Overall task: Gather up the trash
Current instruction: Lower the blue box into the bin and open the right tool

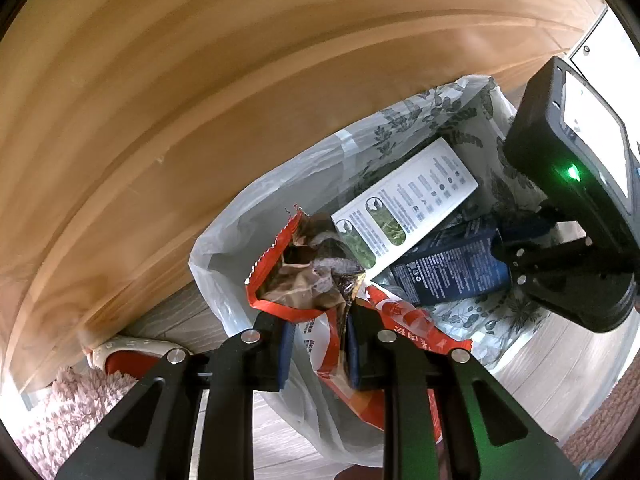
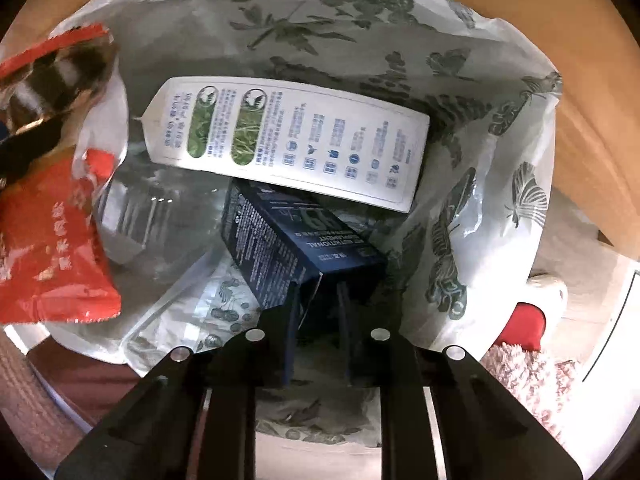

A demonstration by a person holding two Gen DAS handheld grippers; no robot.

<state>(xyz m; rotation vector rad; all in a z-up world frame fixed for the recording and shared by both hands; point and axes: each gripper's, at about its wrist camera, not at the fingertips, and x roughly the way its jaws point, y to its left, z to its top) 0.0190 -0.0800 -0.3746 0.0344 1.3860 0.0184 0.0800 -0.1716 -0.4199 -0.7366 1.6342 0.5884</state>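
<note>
Right wrist alone shows bag bottom, clear bottle

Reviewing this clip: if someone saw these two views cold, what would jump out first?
The leaf-printed plastic bag gaping open fills both views, with a white carton lying across a dark blue box inside it. At the bag's rim, the left claw pinches a torn red snack wrapper, while the right claw reaches down at the blue box.
</note>
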